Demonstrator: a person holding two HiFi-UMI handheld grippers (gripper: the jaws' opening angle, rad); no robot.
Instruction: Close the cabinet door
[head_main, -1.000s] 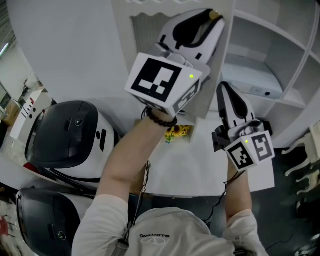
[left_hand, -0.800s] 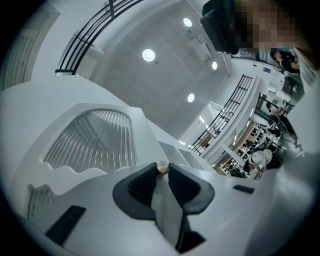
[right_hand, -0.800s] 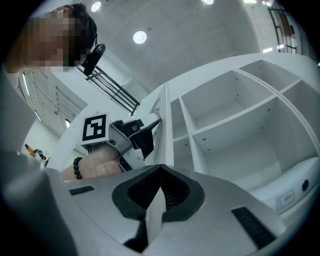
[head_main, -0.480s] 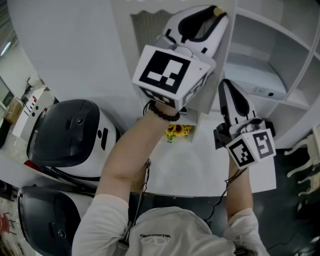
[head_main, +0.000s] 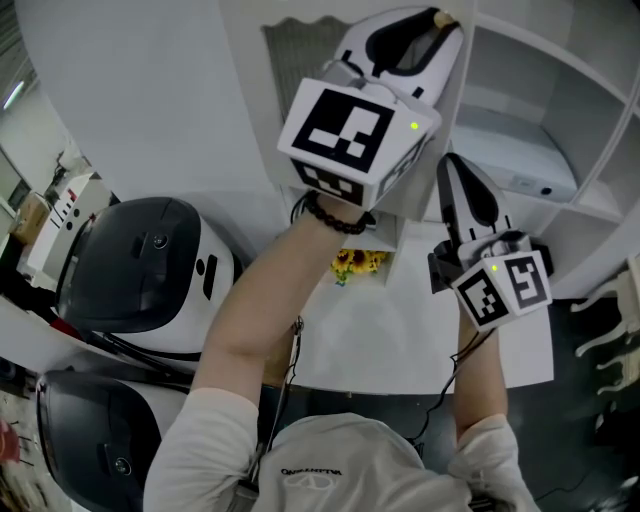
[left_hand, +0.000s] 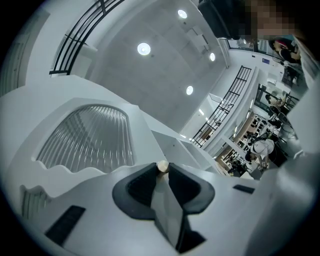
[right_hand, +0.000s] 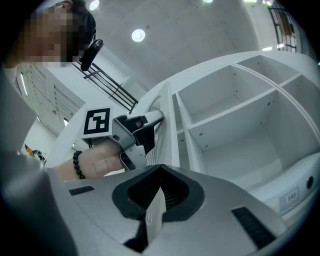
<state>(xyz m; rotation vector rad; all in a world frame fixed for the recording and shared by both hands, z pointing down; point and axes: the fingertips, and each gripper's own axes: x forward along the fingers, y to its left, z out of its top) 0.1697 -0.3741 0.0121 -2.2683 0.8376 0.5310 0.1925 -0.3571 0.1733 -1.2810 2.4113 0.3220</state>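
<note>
The white cabinet door (head_main: 300, 60) has a ribbed glass panel (left_hand: 87, 140) and stands open from the shelf cabinet (head_main: 530, 90). My left gripper (head_main: 437, 17) is raised to the door's free edge. It is shut on the small beige door knob (left_hand: 162, 166), which sits between its fingertips. My right gripper (head_main: 449, 166) hangs just below and to the right, jaws shut with nothing held. In the right gripper view, its tips (right_hand: 159, 167) point at the door's edge (right_hand: 169, 125), with the left gripper (right_hand: 135, 135) beside it.
Open white shelves (right_hand: 235, 115) fill the right side; a white device (head_main: 520, 160) lies on one. Two black-and-white rounded machines (head_main: 140, 270) (head_main: 90, 430) stand at the left. A small yellow object (head_main: 357, 262) lies on the white tabletop (head_main: 380, 340).
My left gripper has shifted right and slightly up with the knob, swinging the door a little toward the shelves. The right gripper has drifted a little the same way.
</note>
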